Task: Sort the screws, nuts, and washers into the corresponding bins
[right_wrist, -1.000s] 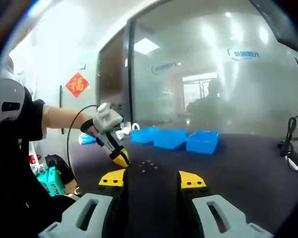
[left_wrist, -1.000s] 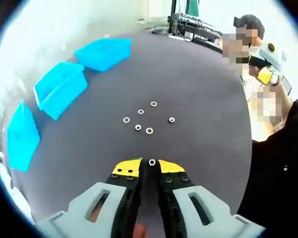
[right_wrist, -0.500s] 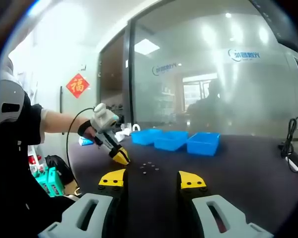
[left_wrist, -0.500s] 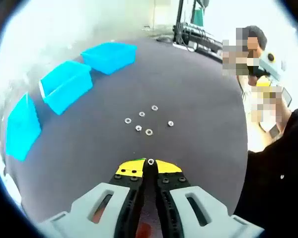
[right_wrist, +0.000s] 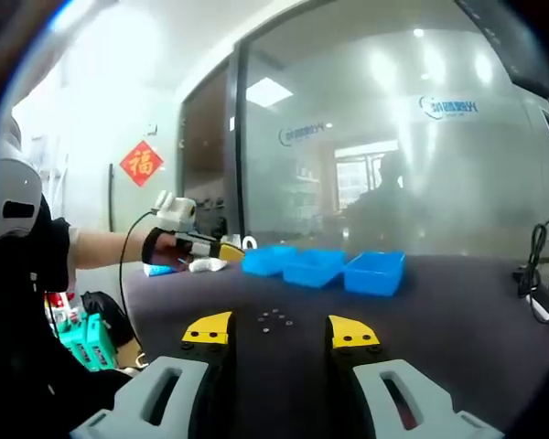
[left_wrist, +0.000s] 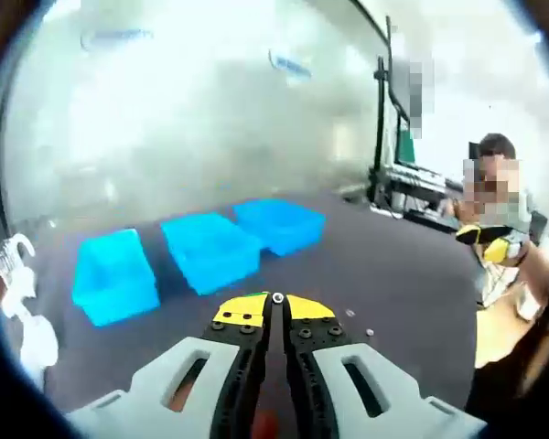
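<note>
The dark tabletop (left_wrist: 384, 274) runs across both views, backed by a frosted glass wall (right_wrist: 393, 137). In the left gripper view, three blue bins (left_wrist: 210, 251) sit in a row from 9 o'clock toward 12 o'clock, well apart from the jaws. In the right gripper view the same bins (right_wrist: 325, 265) line the far edge just past centre. The left hand-held gripper (left_wrist: 277, 300) has its jaws pressed together, pinching a small washer (left_wrist: 277, 297) at the tips, lifted off the tabletop. The right hand-held gripper (right_wrist: 279, 329) has its jaws spread, with nothing between them. A loose cluster of small metal parts (right_wrist: 274, 319) lies on the tabletop just beyond its jaws; two more parts (left_wrist: 359, 322) lie at 4 o'clock of the left tips.
</note>
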Demonstrator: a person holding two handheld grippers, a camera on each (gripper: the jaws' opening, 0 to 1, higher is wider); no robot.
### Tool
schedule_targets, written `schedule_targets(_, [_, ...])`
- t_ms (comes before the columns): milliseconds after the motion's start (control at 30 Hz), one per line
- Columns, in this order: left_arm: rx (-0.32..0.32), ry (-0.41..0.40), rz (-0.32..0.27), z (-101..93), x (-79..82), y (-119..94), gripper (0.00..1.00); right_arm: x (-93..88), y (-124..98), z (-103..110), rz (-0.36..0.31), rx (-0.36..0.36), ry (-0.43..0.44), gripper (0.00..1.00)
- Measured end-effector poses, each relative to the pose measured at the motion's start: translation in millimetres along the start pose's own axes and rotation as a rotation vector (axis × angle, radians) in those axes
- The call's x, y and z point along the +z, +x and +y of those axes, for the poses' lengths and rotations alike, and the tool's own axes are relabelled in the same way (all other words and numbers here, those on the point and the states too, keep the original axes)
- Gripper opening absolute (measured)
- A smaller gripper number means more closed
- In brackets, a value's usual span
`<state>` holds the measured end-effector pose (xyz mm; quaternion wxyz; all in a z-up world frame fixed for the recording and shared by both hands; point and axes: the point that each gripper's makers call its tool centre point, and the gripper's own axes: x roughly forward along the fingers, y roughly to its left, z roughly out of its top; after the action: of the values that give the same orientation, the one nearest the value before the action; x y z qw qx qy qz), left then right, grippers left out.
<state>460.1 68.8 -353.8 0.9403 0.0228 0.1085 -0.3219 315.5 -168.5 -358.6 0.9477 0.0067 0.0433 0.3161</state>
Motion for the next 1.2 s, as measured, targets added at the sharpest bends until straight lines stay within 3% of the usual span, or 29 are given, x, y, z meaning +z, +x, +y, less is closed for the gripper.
schedule_targets(100, [0.071, -0.012, -0.054, 15.9, 10.0, -1.1, 0.06, 0.9, 0.9, -2.5, 0.002, -0.012, -0.003, 0.34])
schedule_targets(200, [0.095, -0.033, -0.106, 24.6, 21.7, -0.6, 0.06, 2.3, 2.3, -4.0, 0.001, -0.019, 0.0, 0.34])
schedule_targets(367, [0.138, -0.021, -0.141, 40.1, 31.4, 5.0, 0.06, 6.4, 4.4, -0.3, 0.0, -0.014, -0.009, 0.34])
schedule_targets(533, [0.203, -0.002, -0.175, 67.4, 44.0, 11.0, 0.06, 7.6, 4.6, 0.0, 0.0, -0.015, -0.011, 0.34])
schedule_targets(933, [0.393, -0.017, -0.147, 144.8, 48.4, 36.3, 0.06, 7.7, 1.0, -3.3, 0.004, -0.026, -0.009, 0.34])
schedule_targets(1033, [0.433, -0.059, -0.131, 162.1, 44.4, 41.9, 0.06, 7.0, 0.6, -2.9, 0.005, -0.026, -0.007, 0.34])
schedule_targets(1133, [0.422, -0.188, -0.143, 170.7, 40.2, 49.3, 0.06, 6.7, -0.2, -2.7, 0.006, -0.027, -0.008, 0.34])
schedule_targets(1200, [0.44, -0.193, -0.136, 178.6, 38.4, 52.2, 0.06, 6.5, -1.0, -3.6, 0.005, -0.03, -0.006, 0.34])
